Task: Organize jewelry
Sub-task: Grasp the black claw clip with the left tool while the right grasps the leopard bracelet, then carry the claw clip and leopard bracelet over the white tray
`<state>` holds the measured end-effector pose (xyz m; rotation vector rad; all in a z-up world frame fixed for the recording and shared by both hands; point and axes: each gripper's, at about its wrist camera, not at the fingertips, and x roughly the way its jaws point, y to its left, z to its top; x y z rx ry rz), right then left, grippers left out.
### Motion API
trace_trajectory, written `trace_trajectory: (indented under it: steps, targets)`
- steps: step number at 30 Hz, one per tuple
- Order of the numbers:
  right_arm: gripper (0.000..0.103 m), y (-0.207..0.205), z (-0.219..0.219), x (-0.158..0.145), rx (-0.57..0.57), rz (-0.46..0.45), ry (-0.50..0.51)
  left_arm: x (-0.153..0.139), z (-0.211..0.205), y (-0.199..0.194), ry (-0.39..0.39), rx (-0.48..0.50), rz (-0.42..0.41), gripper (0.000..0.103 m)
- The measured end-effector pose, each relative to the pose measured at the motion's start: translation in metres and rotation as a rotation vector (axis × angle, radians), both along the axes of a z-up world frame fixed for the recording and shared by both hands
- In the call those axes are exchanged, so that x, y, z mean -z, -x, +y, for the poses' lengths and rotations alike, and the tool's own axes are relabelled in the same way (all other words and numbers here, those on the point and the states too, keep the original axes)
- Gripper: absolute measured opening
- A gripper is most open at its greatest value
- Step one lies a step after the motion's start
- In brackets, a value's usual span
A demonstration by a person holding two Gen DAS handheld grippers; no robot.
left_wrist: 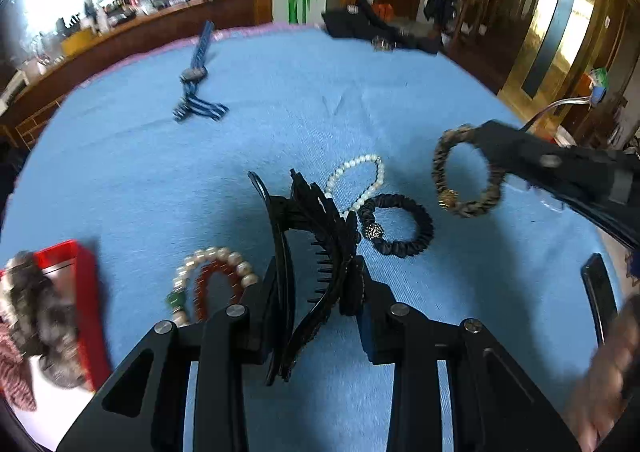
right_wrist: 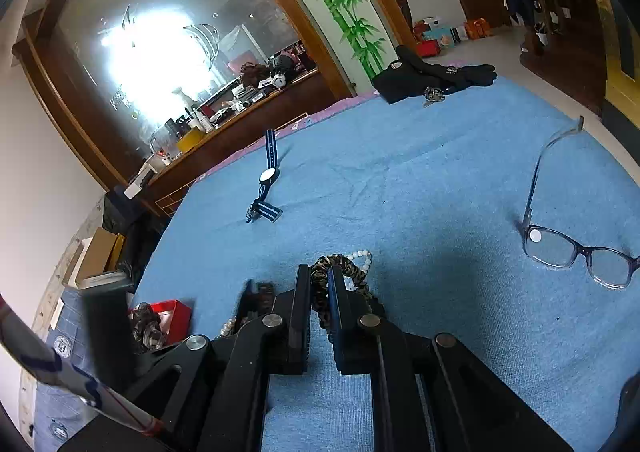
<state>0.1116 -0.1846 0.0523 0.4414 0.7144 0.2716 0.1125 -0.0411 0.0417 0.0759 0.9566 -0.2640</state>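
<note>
**Left wrist: clip clamped, scrunchie lifted**

Left wrist view shows the left gripper [left_wrist: 320, 292] with its jaws closed on a black hair clip [left_wrist: 308, 252]; the clip's long axis runs away from the camera, teeth turned right, its far end above the blue cloth [left_wrist: 280, 92]. Just left of the fingers lie a pearl bracelet [left_wrist: 216, 264] and a red bead bracelet [left_wrist: 216, 288], touching. A red box [left_wrist: 86, 300] at the left edge holds scrunchies. Beyond the clip lie a pearl strand [left_wrist: 360, 180] and a black scrunchie [left_wrist: 400, 228], touching. To the right, the right gripper [right_wrist: 319, 292] reaches in from the side, jaws nearly together, pinching a leopard scrunchie [left_wrist: 466, 172] that hangs as an upright ring above the cloth. Farther off lie a striped watch [left_wrist: 196, 74], strap pointing away, and glasses [right_wrist: 576, 252] to the right. Dark clothing [left_wrist: 360, 24] lies at the far edge.
</note>
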Motion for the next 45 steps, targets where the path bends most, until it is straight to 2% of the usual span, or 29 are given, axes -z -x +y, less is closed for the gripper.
trace_trajectory:
  steps: [3, 8, 15, 18, 25, 45]
  targets:
    - [0.009, 0.003, 0.005, -0.002, -0.008, -0.011, 0.016, -0.014, 0.01, 0.019, 0.026, -0.01, -0.034, 0.031]
    - [0.009, 0.02, 0.012, -0.005, -0.037, -0.021, -0.002, -0.036, 0.029, 0.063, -0.013, -0.032, -0.144, 0.031]
    - [0.009, 0.067, 0.031, -0.007, -0.098, -0.042, -0.002, -0.043, 0.056, 0.101, -0.046, -0.069, -0.214, 0.031]
    - [0.009, 0.086, 0.04, -0.008, -0.127, -0.047, 0.0, -0.043, 0.066, 0.112, -0.032, -0.084, -0.219, 0.031]
    - [0.009, 0.113, 0.067, -0.022, -0.185, -0.093, 0.037, -0.039, 0.075, 0.124, -0.055, -0.101, -0.237, 0.031]
    - [0.009, 0.115, 0.112, -0.025, -0.242, -0.08, 0.094, -0.041, 0.114, 0.138, -0.079, -0.191, -0.288, 0.032]
